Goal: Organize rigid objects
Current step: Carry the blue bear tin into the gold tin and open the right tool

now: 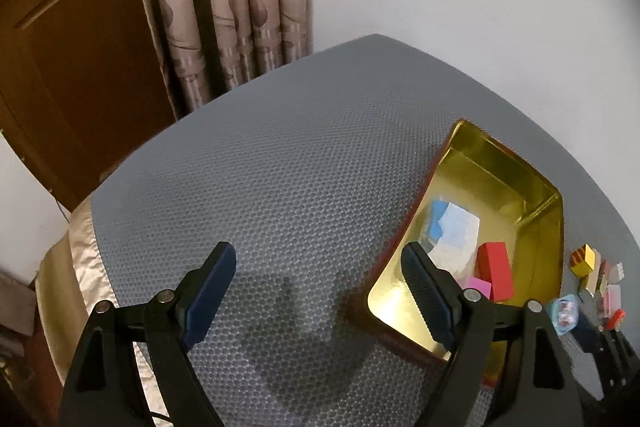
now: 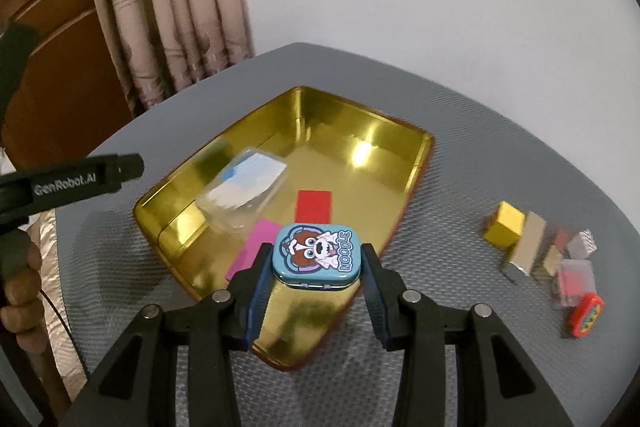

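Note:
A gold tin tray (image 2: 416, 163) sits on the grey mat; it also shows in the left wrist view (image 1: 556, 211). In it lie a clear plastic box with blue and white contents (image 2: 248, 183), a red block (image 2: 314, 205) and a pink block (image 2: 256, 247). My right gripper (image 2: 318, 267) is shut on a small blue "Noodle" tin (image 2: 318, 257), held above the tray's near end. My left gripper (image 1: 320, 291) is open and empty, over the mat left of the tray. The blue tin also shows in the left wrist view (image 1: 564, 313).
Right of the tray lies a cluster of small items: a gold cube (image 2: 504, 231), silver and grey blocks (image 2: 528, 247), a clear box with red inside (image 2: 574, 279) and a red oval tin (image 2: 586, 315). A curtain (image 2: 172, 7) and a wooden door stand behind the table.

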`<state>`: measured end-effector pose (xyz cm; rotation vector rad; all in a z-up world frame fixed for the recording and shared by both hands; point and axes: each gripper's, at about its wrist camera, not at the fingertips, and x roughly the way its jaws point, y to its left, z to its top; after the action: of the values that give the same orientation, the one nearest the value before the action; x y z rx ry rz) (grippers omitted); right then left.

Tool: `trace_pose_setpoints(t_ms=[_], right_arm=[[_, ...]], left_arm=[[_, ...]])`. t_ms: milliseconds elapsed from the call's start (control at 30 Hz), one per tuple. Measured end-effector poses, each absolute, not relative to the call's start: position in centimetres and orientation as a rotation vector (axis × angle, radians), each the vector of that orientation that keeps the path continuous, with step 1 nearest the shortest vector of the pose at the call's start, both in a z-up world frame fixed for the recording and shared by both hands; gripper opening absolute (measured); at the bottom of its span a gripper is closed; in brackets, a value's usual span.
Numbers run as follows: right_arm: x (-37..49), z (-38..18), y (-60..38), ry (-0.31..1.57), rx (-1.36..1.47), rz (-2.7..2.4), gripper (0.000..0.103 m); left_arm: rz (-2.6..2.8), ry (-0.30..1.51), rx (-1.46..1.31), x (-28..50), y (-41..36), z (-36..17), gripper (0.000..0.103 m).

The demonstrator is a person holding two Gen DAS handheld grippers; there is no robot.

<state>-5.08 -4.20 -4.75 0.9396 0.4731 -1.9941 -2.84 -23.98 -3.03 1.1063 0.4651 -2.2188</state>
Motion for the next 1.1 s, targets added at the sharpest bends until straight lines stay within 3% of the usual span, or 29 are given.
trace_pose_setpoints(t_ms=[1100], right_arm=[[-3.9,-6.3,-6.1,0.524,0.979,-1.967,0.046]], left_arm=[[-2.211,0.492,1.141,-3.1,-23.9,-3.3,0.084]])
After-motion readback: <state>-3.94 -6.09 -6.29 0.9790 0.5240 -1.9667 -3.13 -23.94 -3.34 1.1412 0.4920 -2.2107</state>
